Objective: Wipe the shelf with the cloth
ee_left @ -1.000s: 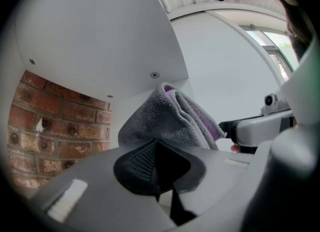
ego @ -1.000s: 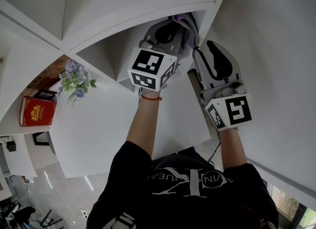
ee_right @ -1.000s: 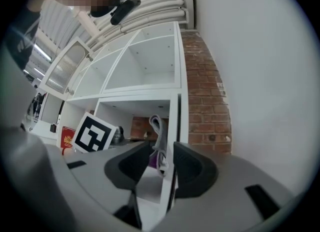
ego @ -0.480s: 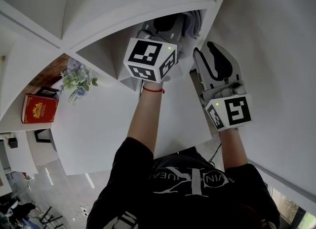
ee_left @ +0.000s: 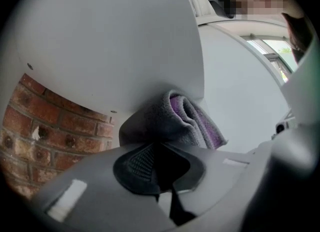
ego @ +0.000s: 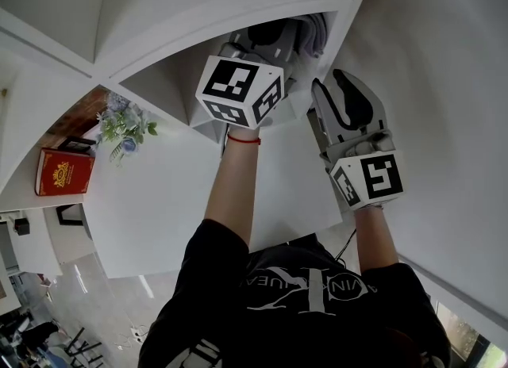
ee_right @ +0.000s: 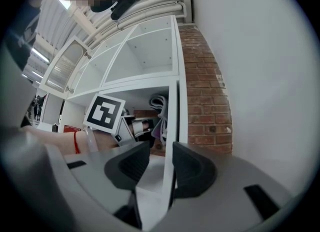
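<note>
White shelf (ee_left: 110,41) meets a bunched grey cloth (ee_left: 186,122), purple inside.

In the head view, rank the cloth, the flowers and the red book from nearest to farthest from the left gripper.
1. The cloth, clamped in the left gripper, inside the shelf.
2. The flowers, to the left.
3. The red book, farthest left.

the head view looks steeply down from above the person onto the white shelf (ego: 238,9), the left gripper view sits close inside a compartment facing the brick wall (ee_left: 45,126), and the right gripper view looks level from outside at that same compartment, brick wall and cloth (ee_left: 192,121).
</note>
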Demonstrator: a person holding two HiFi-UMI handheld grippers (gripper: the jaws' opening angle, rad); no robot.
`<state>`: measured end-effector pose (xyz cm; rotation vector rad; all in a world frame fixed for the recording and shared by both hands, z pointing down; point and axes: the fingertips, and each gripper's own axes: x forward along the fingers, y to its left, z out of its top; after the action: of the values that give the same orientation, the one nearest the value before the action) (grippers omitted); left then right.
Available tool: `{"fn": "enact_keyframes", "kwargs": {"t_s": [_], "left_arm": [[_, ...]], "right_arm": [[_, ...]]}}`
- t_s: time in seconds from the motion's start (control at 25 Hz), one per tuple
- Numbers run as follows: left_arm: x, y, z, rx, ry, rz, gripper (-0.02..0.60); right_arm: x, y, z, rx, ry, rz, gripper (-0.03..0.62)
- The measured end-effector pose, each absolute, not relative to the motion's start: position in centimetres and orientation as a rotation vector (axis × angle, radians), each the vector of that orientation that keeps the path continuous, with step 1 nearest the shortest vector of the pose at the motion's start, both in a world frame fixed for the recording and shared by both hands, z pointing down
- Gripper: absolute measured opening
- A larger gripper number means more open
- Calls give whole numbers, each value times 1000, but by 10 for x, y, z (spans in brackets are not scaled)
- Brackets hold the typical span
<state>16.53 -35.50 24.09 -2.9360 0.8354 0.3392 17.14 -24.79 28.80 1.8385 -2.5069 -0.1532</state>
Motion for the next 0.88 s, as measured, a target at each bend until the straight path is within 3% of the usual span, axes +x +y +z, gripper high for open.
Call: {"fn": "enact_keyframes", "kwargs": {"t_s": [0.88], "left_arm": [[173,-367,349,-2892,871,-551,-12]], "right_arm": [[170,-240,311,1811,-2501,-69,114]]}}
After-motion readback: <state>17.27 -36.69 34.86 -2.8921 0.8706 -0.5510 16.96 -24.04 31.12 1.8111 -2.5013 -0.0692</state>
